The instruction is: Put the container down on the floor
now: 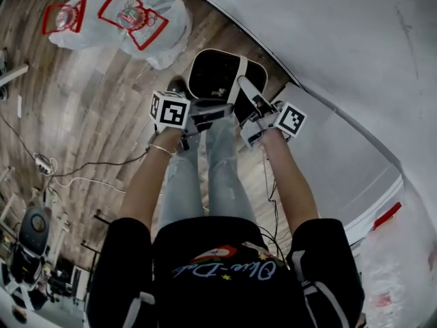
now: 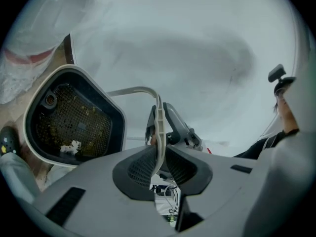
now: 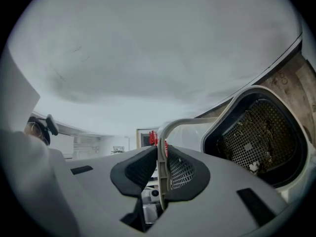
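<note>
Left tool and right tool each pinch the thin white handle of a black, white-rimmed, mesh-bottomed container, wooden plank floor beneath.

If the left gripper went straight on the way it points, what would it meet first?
Probably the right gripper, just beyond the handle that the left gripper holds; depth is unclear.

floor: wood planks | wall: white | bags: clear plastic
</note>
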`<action>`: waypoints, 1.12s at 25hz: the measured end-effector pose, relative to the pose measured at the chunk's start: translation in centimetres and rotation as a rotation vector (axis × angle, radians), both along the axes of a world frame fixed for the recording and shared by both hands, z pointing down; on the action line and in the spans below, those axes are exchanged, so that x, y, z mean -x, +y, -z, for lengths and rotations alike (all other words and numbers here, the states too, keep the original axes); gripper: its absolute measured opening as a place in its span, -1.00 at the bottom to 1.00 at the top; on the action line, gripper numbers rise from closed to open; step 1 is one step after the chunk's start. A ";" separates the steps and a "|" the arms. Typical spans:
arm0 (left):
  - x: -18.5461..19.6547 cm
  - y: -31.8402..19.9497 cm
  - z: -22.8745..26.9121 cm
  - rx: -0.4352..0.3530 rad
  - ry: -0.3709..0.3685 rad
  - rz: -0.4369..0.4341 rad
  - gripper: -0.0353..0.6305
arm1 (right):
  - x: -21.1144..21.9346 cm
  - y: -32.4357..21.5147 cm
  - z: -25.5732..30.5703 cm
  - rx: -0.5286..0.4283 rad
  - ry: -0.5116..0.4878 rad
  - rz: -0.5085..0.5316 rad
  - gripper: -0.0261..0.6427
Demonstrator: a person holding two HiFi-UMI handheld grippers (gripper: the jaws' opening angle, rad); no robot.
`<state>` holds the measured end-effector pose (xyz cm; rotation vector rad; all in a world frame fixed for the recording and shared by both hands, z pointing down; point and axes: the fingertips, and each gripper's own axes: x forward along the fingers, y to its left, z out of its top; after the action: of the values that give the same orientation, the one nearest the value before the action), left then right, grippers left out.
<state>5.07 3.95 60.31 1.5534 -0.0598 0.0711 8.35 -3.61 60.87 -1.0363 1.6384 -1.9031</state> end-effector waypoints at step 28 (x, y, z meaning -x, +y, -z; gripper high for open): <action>-2.7 1.5 -11.5 -0.006 -0.038 0.000 -0.72 | -2.3 1.4 -11.2 0.045 0.150 0.050 -0.77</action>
<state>7.74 5.48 71.77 1.5581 -0.0897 0.1002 10.68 -2.21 72.07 -1.1927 1.7249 -1.9441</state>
